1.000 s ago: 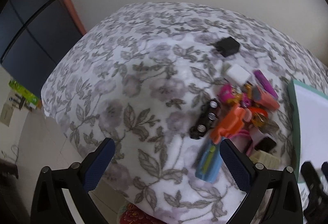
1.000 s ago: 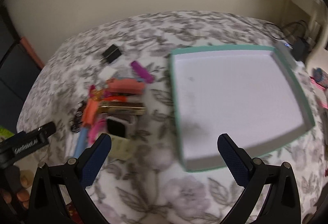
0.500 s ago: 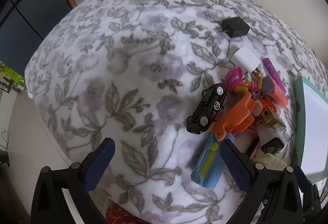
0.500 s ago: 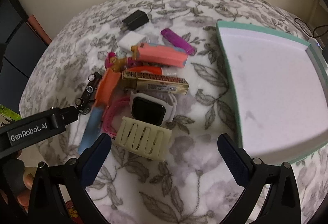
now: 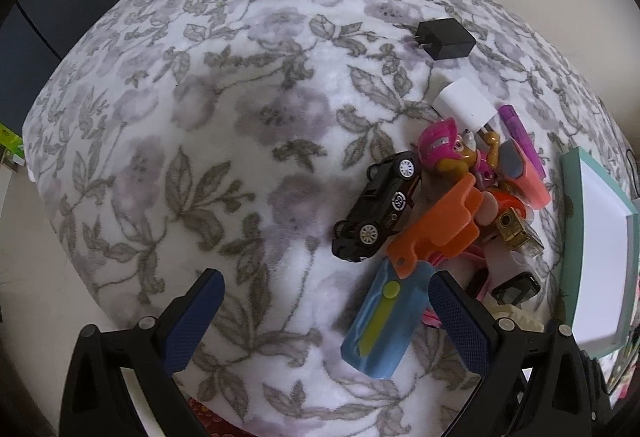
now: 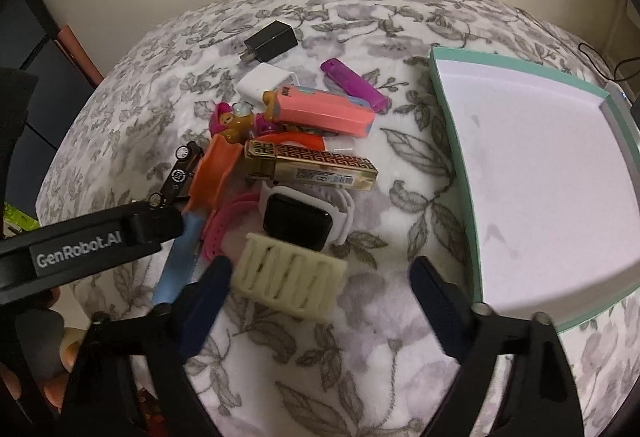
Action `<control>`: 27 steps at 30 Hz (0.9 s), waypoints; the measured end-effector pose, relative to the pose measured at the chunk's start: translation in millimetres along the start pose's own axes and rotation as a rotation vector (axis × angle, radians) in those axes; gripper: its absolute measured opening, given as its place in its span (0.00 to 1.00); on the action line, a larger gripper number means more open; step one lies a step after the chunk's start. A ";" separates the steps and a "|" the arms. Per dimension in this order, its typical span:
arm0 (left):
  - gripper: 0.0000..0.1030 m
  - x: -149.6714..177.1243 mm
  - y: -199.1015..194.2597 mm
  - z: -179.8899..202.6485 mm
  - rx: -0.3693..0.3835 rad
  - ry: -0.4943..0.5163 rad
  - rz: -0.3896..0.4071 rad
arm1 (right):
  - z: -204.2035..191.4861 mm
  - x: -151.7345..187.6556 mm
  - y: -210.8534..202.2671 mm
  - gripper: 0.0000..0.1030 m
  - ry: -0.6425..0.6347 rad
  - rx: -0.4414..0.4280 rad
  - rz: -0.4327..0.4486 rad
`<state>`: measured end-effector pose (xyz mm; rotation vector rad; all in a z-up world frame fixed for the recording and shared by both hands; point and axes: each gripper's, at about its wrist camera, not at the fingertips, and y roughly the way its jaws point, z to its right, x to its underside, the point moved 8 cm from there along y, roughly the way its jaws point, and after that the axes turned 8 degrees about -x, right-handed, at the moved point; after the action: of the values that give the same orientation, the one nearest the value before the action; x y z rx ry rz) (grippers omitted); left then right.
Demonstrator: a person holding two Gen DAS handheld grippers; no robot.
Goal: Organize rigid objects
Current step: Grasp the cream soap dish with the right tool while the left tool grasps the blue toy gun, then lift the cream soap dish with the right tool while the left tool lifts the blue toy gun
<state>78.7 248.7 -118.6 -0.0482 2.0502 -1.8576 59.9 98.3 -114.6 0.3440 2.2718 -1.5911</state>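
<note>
Teal-rimmed and white inside, the tray (image 6: 536, 173) sits empty by the right edge of the floral blanket (image 5: 192, 141), so your sorting has not yet put anything away. The pile lies just left of it: a black toy car (image 5: 376, 213), an orange clip (image 5: 436, 229) over a blue utility knife (image 5: 380, 317), a pink pup figure (image 5: 444, 145), a gold lipstick box (image 6: 312, 165), a white smartwatch (image 6: 300, 221), a cream ribbed block (image 6: 290, 285), a pink case (image 6: 324, 109), and a purple lighter (image 6: 354, 83). A white plug (image 5: 464, 105) and black charger (image 5: 444, 37) lie toward the far edge. Your left gripper (image 5: 324, 317) hangs spread wide and empty, its right finger beside the knife; your right gripper (image 6: 320, 301) is equally wide, with the cream block between its fingers (nearer the left one). You look to be lining up a first pick. I'd judge the block easiest: lower, centre it, close across its short sides, then carry it to the tray.
</note>
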 end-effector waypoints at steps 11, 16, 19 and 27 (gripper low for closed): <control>0.96 4.4 7.5 15.5 0.054 0.029 -0.024 | 6.4 4.0 -2.1 0.57 0.038 -0.035 -0.013; 0.84 11.6 17.1 24.8 0.066 0.053 -0.051 | 11.5 4.4 -4.3 0.57 0.056 -0.027 -0.011; 0.77 15.3 25.7 28.2 0.076 0.057 -0.072 | 15.0 4.2 -5.8 0.57 0.072 -0.028 -0.011; 0.52 17.0 22.9 47.1 0.096 0.103 -0.039 | 18.2 3.8 -4.9 0.57 0.087 -0.031 -0.014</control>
<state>81.8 202.2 -147.8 0.0332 2.0367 -2.0190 57.1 79.5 -117.6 0.3977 2.3656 -1.5748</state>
